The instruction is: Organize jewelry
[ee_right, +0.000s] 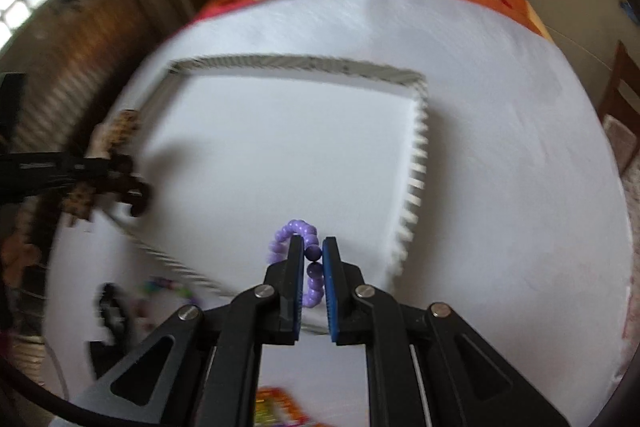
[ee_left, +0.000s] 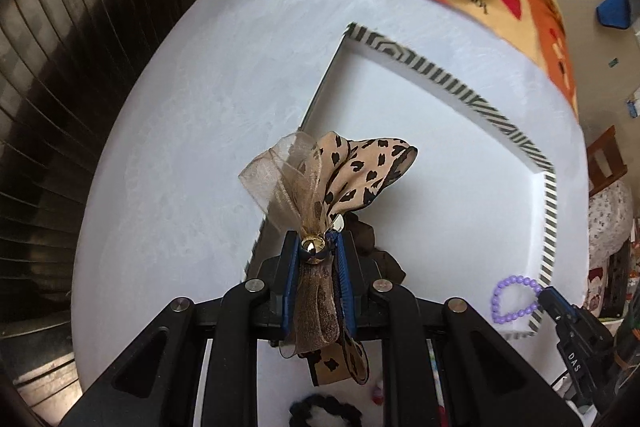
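Both carries under way, nothing set down yet. My left gripper is clamped on the leopard-print bow at its gold bead, held at centre frame over the left rim of the striped-edge tray. My right gripper is closed on the purple bead bracelet, lower centre, over the tray's near-right part.

Tray floor looks bare white in both views; I judge no piece is placed inside yet.

Left on the white table: a dark scrunchie at the bottom edge, cut off by my fingers; small coloured bits lower left in the right view, too blurred to name. A brown shape behind the bow: unclear.
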A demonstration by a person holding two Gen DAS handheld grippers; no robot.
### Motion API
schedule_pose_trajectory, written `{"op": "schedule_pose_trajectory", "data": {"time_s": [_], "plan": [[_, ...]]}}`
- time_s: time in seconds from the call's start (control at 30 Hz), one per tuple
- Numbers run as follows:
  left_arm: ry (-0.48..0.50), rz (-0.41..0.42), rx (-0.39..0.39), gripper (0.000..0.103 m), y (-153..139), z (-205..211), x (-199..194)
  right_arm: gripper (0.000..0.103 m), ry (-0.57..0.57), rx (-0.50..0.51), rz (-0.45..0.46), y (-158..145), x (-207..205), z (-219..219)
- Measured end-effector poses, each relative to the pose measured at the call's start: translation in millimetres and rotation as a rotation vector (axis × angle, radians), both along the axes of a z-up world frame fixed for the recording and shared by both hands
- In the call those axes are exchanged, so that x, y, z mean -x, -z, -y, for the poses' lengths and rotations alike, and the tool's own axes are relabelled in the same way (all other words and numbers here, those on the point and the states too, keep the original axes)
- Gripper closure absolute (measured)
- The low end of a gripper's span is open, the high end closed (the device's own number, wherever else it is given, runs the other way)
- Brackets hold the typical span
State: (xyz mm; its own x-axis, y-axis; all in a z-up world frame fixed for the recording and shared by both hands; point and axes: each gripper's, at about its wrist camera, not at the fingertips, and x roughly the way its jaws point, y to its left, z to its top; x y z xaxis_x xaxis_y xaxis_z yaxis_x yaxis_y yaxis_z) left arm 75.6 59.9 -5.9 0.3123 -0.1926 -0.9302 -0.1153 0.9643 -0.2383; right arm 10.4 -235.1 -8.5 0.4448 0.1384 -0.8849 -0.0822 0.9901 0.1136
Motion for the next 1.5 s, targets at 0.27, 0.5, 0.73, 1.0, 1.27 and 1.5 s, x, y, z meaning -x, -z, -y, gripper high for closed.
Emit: {"op": "schedule_pose_trajectory", "data": {"time_s": [0.27,0.5,0.73,1.0,1.27,1.5], "plan": [[0.019,0.013,-0.010,0.084,10.6,3.2,-7.4,0.080,0.007,0.024,-0.025,11.8,-7.4,3.0],[0.009,0.026,-0.013,0.066,3.2,-0.6,0.9,0.059,0.009,-0.029,0.002,5.7,11.5,1.1],[-0.001,0.060,-0.031,0.066,-17.6,2.8,30.7,0.057,0.006,-0.079,0.104,-25.3,42.2,-7.1],[0.048,0.150,-0.085,0.066,-49.4,28.0,78.5,0.048,0.001,-0.121,0.182,-56.3,82.2,-19.3],[0.077,0.203,-0.121,0.066,-71.3,47.0,121.9,0.048,0.004,-0.132,0.219,-72.1,121.2,-20.5],[0.074,0.234,-0.139,0.066,-82.5,56.2,158.5,0.048,-0.027,-0.112,0.246,-81.5,152.8,-29.4]]}}
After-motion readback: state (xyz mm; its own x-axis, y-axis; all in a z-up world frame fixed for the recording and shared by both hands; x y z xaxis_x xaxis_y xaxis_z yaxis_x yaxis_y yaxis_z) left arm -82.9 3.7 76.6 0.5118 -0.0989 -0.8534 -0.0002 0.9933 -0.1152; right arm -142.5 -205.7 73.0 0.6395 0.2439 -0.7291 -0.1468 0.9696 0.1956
